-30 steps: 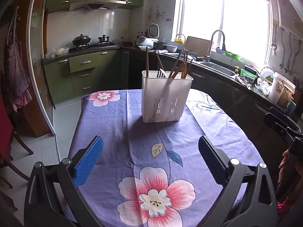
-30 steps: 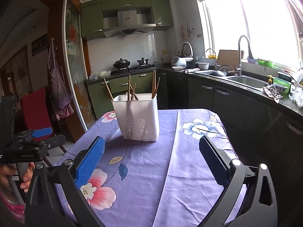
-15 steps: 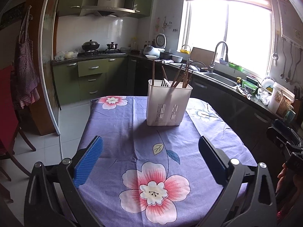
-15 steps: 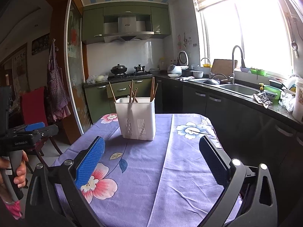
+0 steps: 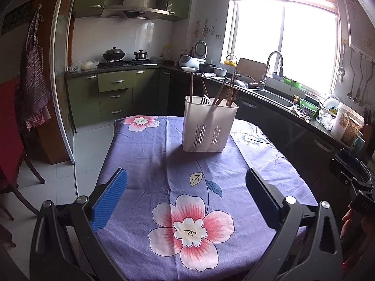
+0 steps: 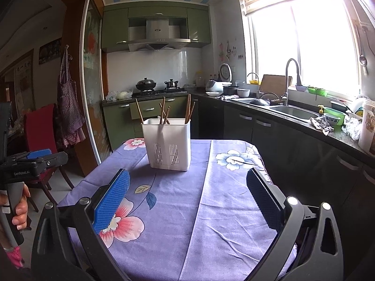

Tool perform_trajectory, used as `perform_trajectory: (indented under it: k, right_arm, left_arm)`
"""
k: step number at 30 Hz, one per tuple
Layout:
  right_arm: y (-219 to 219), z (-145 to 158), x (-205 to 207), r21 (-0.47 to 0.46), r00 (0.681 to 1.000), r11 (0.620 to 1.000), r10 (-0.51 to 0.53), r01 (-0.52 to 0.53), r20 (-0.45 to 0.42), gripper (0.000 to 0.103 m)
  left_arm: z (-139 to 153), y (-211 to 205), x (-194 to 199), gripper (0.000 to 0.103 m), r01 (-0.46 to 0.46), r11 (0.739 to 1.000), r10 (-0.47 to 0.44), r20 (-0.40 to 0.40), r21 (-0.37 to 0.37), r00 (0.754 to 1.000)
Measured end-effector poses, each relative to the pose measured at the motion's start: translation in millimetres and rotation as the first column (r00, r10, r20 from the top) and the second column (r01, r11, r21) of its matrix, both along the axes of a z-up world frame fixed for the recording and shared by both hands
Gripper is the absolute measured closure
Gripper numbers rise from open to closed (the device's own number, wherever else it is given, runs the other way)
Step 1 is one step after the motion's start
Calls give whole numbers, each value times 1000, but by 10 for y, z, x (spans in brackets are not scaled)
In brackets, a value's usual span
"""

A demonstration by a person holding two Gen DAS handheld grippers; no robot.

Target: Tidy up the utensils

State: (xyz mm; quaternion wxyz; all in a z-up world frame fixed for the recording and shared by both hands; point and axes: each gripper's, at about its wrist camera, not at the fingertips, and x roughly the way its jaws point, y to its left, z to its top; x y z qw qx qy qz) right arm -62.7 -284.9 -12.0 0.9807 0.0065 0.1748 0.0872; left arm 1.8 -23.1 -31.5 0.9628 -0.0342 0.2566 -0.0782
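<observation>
A white slotted utensil holder (image 5: 209,124) (image 6: 169,143) stands upright at the far end of the table. Several wooden chopsticks (image 5: 219,93) (image 6: 164,113) lean inside it, with a white utensil among them. My left gripper (image 5: 186,188) is open over the near part of the table, well short of the holder, with nothing between its fingers. My right gripper (image 6: 187,188) is open too, empty, and also far from the holder. In the right wrist view the left gripper (image 6: 37,159) shows at the left edge, held by a hand (image 6: 20,208).
A purple flowered tablecloth (image 5: 164,164) (image 6: 222,199) covers the table. A red chair (image 6: 39,128) stands left of it. Dark counters with a sink (image 6: 290,112) and clutter run along the right, under a bright window. The stove (image 5: 124,62) is at the back.
Both grippers have drawn back from the holder and risen, so it looks smaller and farther. Both stay open and empty.
</observation>
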Motion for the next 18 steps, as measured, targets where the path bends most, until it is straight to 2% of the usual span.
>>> perform_trajectory:
  k: [18]
  right_arm:
    - [6,-8,39,5,1000,1000,4,-4,-14,5]
  left_arm:
    - [23,-30,-22,7,9,1000,-9,-10,-2,1000]
